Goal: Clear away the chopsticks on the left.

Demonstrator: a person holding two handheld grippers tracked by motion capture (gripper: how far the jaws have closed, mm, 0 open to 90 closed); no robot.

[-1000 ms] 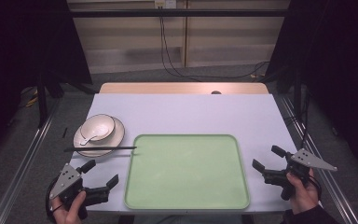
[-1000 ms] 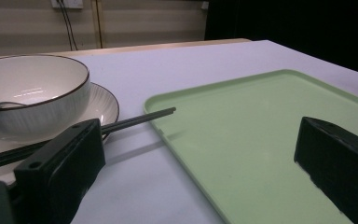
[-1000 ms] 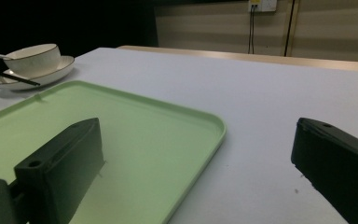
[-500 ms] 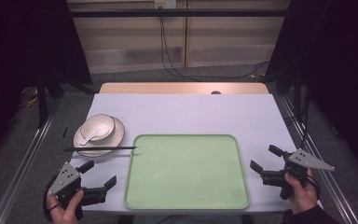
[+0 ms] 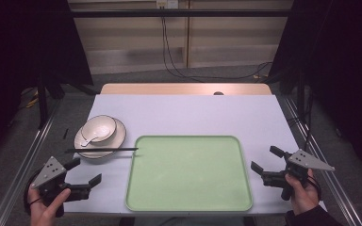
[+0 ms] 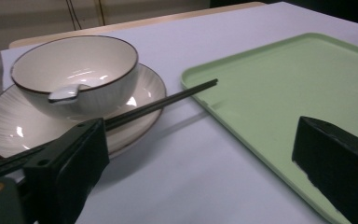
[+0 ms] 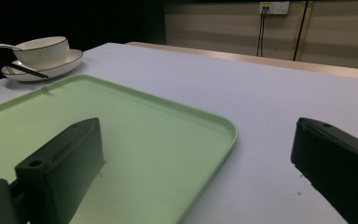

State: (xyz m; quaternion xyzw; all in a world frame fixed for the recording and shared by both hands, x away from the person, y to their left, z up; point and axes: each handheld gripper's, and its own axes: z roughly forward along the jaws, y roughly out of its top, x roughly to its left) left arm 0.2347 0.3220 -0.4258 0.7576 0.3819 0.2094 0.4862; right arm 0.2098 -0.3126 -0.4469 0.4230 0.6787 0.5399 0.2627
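While both grippers rest low at the near edge of the table (image 5: 188,113), the green tray (image 5: 188,172) lies bare between them and serves as the landmark. The left gripper (image 5: 86,171) sits just off the tray's near left corner, its jaws spread wide with nothing between them; the right gripper (image 5: 265,159) sits off the tray's right edge, jaws likewise spread and holding nothing. Beyond the tray's far left corner stands a plate (image 5: 118,134) carrying a bowl (image 5: 99,128), with a white spoon (image 5: 88,140) lying inside the bowl. A pair of dark chopsticks (image 5: 101,150) lies across the near rim of the plate, its tips reaching the tray's left edge; in the left gripper view the chopsticks (image 6: 168,100) pass just beyond the left-hand jaw.

The likely step is an approach by the left gripper to the chopsticks. To do it well, the jaws should close across both sticks together, near the middle of their length, and lift them level so the tips do not drag on the tray's rim or tip the plate.
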